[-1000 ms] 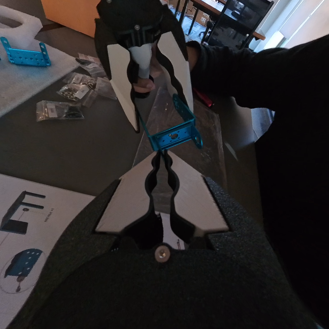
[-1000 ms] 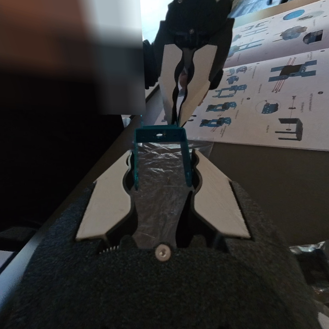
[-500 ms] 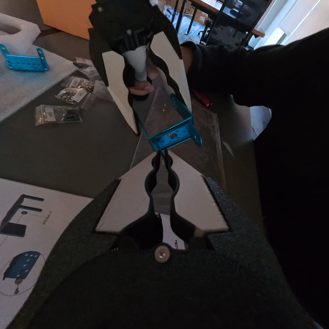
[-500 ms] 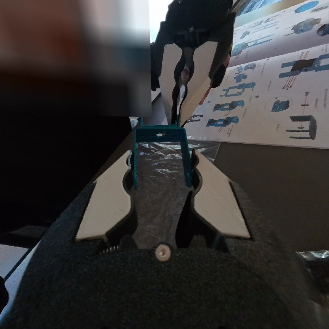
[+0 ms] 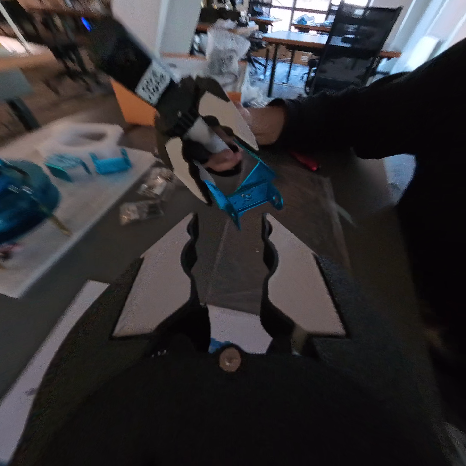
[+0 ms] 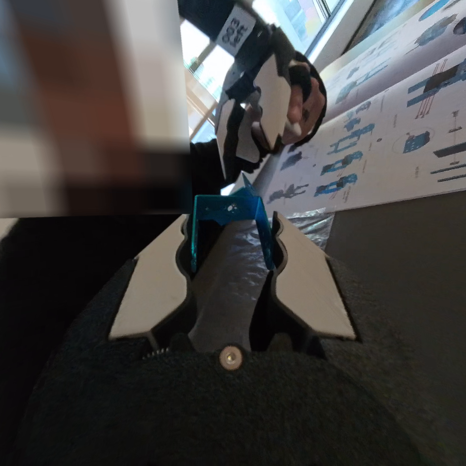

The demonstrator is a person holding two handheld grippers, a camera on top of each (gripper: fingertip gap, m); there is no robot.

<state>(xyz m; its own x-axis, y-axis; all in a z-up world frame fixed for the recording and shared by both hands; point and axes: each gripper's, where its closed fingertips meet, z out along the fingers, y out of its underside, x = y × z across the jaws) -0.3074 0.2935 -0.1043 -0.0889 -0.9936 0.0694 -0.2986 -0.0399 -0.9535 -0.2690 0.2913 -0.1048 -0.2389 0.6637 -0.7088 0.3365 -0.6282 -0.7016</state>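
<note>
The left gripper stands wide open and holds nothing; its fingertips flank bare air just short of the blue U-shaped bracket without touching it. The right gripper is narrowed onto that bracket, one finger pressed against the outside of each leg, with the drilled back plate facing away from it towards the left gripper. The bracket hangs in the air above the dark table, over a clear plastic bag that lies beside the lower edge of a printed instruction sheet. Farther off, near the table's far left corner, a white foam sheet carries more blue brackets, with small bags of hardware just beside its edge.

Half a second ago the left gripper was pinched shut on the bracket's back plate; now it has let go and drawn back, the bracket sits slightly turned, and both views are smeared with motion.
</note>
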